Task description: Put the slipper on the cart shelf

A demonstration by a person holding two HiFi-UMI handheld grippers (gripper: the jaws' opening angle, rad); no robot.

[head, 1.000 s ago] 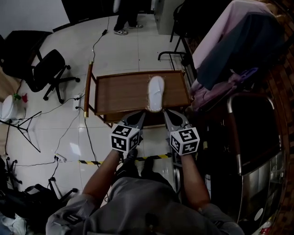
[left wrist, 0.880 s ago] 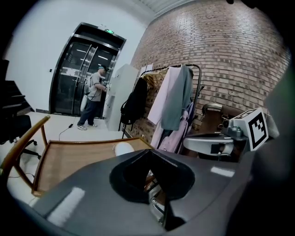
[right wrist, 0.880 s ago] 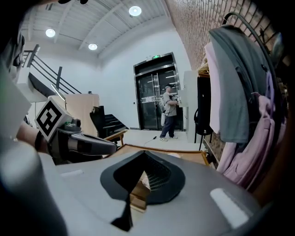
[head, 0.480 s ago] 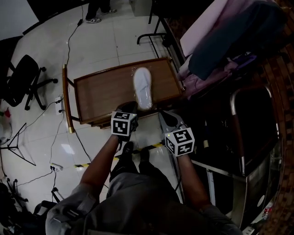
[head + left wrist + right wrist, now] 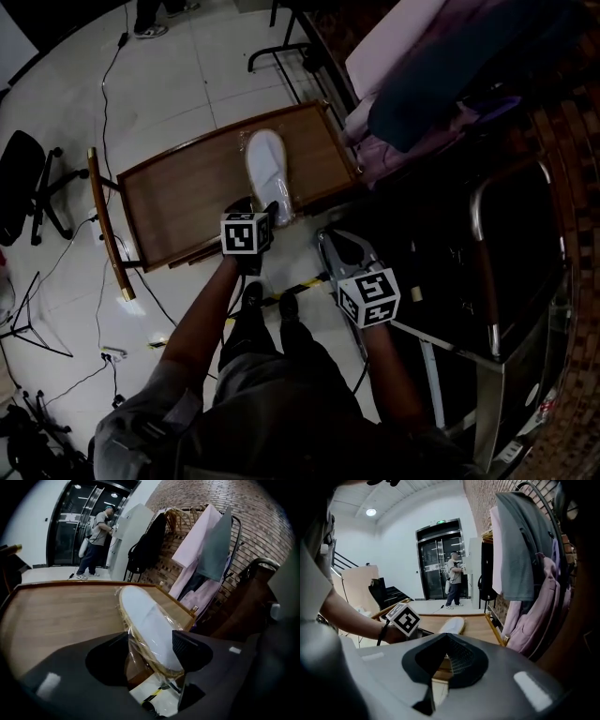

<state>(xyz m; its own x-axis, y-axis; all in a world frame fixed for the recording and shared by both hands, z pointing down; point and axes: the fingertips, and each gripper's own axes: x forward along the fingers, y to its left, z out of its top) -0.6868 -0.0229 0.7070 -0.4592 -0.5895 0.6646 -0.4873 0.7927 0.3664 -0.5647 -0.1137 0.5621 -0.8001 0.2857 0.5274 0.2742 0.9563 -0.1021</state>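
A white slipper [image 5: 265, 173] wrapped in clear film lies on the wooden cart shelf [image 5: 178, 202], its heel jutting over the near edge. In the left gripper view the slipper [image 5: 145, 620] runs away from me along the shelf [image 5: 56, 616]. My left gripper [image 5: 251, 208] is at that heel; its jaws are opening, and the heel sits between them [image 5: 152, 641] without being pressed. My right gripper [image 5: 330, 242] hangs back from the cart, off its near right corner, jaws together and empty [image 5: 445, 653]. From there the slipper [image 5: 451, 625] shows further ahead.
Pink and grey garments [image 5: 422, 84] hang on a rack right of the cart. A metal-framed stand [image 5: 506, 281] is at my right. An office chair [image 5: 23, 183] and cables [image 5: 103, 103] are on the floor at left. A person [image 5: 96, 536] stands by the far doors.
The left gripper moved up to the cart's near edge and its jaws have come apart at the slipper's heel. The right gripper drew back from the slipper. The slipper stays on the shelf.
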